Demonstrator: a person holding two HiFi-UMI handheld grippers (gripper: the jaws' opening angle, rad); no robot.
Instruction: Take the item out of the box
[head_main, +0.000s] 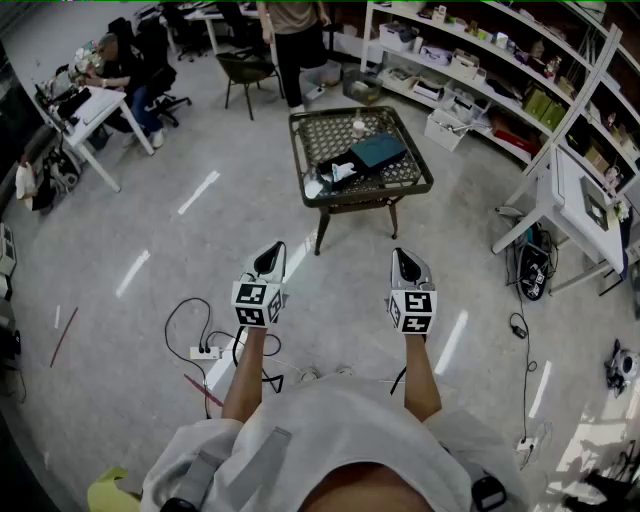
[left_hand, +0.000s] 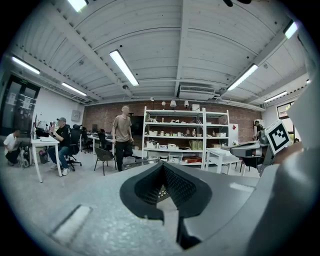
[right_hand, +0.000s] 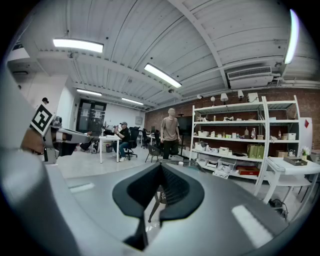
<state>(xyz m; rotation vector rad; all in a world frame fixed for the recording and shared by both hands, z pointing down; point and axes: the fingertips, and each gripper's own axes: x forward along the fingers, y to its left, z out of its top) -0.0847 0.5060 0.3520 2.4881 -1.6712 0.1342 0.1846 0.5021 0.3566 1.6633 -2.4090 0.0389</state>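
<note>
Both grippers were held out at waist height, well short of the work. Left gripper (head_main: 268, 252): jaws shut tip to tip, nothing between them. Right gripper (head_main: 405, 258): the same, jaws shut and empty.

The dark teal box (head_main: 378, 150) lay on the low woven-top desk (head_main: 420, 182), well ahead across open floor. Black and white clutter (head_main: 335, 172) sat just beside it, toward the near left corner. From here it was too small to tell whether the box was open, and the item inside did not show.

Risks, as judged:
- Cables (head_main: 190, 320) and a power strip (head_main: 204, 352) lay on the floor near the left side; a step that way could snag a foot.
- Jaws brought in shut would push the box rather than take anything, so they must open first.
- The box looked light. Pulling the item one-handed could drag it along or tip it into the clutter, so the other gripper should pin it.
- A person (head_main: 295, 40) stood just beyond the desk and could step into the reach.
</note>
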